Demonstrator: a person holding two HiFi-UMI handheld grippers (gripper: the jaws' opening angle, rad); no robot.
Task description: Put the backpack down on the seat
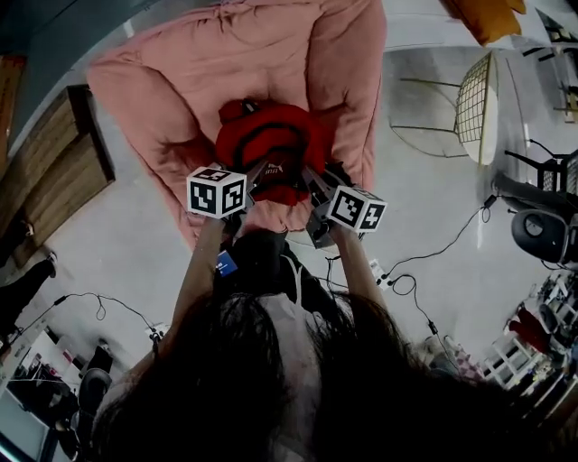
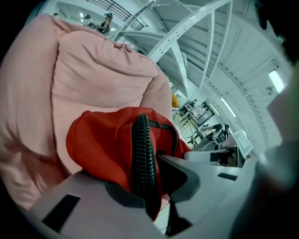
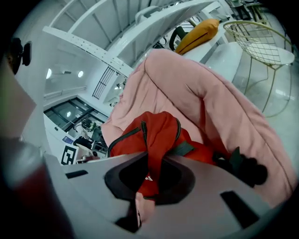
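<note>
You're facing one red fabric backpack, one pink padded seat, one gold wire chair, and two grippers: left gripper, right gripper.

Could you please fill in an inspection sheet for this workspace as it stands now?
Surface: pink seat, soft and creased, on a grey floor.
Job's things: red backpack over the seat's middle, held from both sides; whether it rests there is unclear.
Clutter: nothing seen.
Grippers: left gripper shut on the backpack's black ribbed handle; right gripper shut on its red fabric.
Cables: black cables trail over the floor on both sides.
Surroundings: wire chair, yellow cushion, wooden panel.
</note>
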